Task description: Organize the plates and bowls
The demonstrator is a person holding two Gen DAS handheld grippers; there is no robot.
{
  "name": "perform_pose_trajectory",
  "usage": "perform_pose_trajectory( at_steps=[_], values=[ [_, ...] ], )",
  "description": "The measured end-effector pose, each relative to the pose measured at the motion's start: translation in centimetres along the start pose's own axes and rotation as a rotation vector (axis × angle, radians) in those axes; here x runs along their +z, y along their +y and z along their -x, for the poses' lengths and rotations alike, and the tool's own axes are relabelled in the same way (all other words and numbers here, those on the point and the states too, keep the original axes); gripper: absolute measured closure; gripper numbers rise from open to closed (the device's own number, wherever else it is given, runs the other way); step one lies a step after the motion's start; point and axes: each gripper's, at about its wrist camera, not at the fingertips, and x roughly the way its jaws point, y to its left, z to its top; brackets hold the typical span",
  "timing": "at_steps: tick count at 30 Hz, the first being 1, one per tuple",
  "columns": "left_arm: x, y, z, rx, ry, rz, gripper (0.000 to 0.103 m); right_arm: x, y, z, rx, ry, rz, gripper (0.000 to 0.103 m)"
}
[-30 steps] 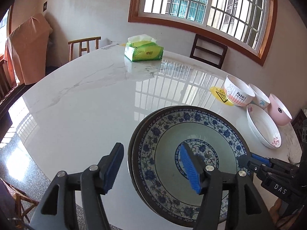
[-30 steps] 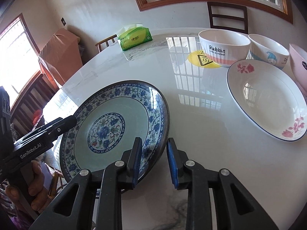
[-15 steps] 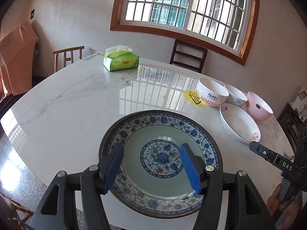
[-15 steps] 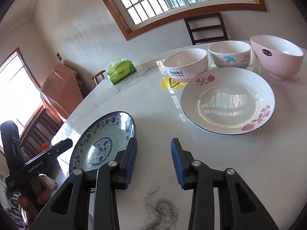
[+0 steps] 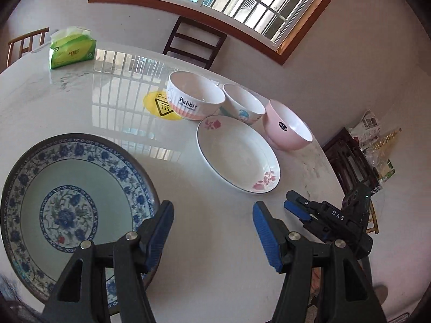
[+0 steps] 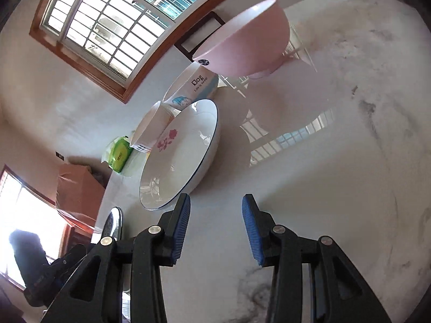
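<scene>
The right tongs (image 6: 215, 226) have let go of the blue plate (image 5: 72, 204) and now face the white plate (image 6: 180, 156). Both tongs gape empty; left tongs (image 5: 212, 231) hover beside the blue plate. The white plate looks next.

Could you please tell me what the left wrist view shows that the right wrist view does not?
Only the left wrist view shows the blue-patterned plate face-on, the yellow sticker and the Rabbit bowl's lettering. Only the right wrist view shows the right gripper open near the white floral plate's rim. Both show that plate, the pink bowl, the tissue pack and the table.
</scene>
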Motion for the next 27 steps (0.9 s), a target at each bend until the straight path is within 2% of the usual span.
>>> perform_pose_trajectory(
  at_steps=[2, 8, 12, 15, 19, 21, 25, 27],
  values=[
    [1.4, -0.3, -1.8, 0.004, 0.026, 0.024, 0.041, 1.1, -0.8, -0.4, 0.013, 0.001, -0.024, 0.071],
    [4.1, -0.4, -7.1, 0.001, 0.112, 0.069, 0.041, 4.1, -0.9, -2.6, 0.041, 0.011, -0.014, 0.071],
    [5.1, -0.6, -8.8, 0.061, 0.106, 0.042, 0.041, 5.5, -1.2, -3.5, 0.054, 0.014, 0.001, 0.071],
    [5.6, -0.3, -10.1, 0.03, 0.127, 0.059, 0.041, 6.4, -1.3, -4.3, 0.067, 0.023, -0.003, 0.071],
    [6.0, 0.5, -11.4, 0.06, 0.139, 0.104, 0.041, 7.1, -1.3, -5.5, 0.103, 0.057, -0.003, 0.073],
    [6.1, 1.0, -11.6, 0.036, 0.132, 0.143, 0.041, 7.4, -1.2, -6.2, 0.113, 0.078, 0.0, 0.076],
    [6.1, 1.1, -12.4, 0.043, 0.134, 0.167, 0.041, 7.6, -0.6, -7.5, 0.116, 0.12, 0.023, 0.081],
    [5.9, 0.9, -13.0, 0.044, 0.149, 0.161, 0.043, 7.4, -0.4, -7.7, 0.106, 0.134, 0.032, 0.088]
  ],
)
